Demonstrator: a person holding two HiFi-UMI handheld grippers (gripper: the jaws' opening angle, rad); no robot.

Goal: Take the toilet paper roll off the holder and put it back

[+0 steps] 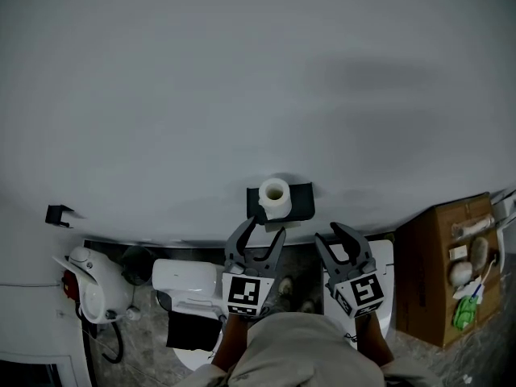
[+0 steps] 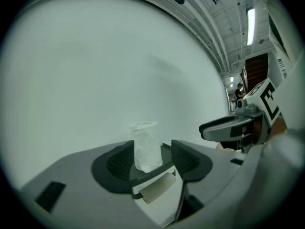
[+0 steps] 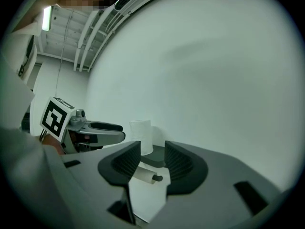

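A white toilet paper roll (image 1: 275, 197) stands upright on top of the black wall holder (image 1: 300, 201). Under the holder's shelf, a bare cardboard tube (image 2: 158, 187) sits on the spindle. My left gripper (image 1: 262, 234) is just below the holder, open, with nothing between its fingers. In the left gripper view the roll (image 2: 147, 146) shows between the open jaws, farther off. My right gripper (image 1: 340, 239) hangs open and holds nothing, to the right of the holder and lower. The right gripper view shows the roll (image 3: 142, 136), the tube (image 3: 143, 174) and the left gripper (image 3: 95, 128).
A plain white wall (image 1: 258, 87) fills most of the head view. A cardboard box (image 1: 439, 272) with small items stands at the right. A white toilet (image 1: 189, 280) is below, a white appliance (image 1: 89, 285) at the left, and a black wall hook (image 1: 58, 214) above it.
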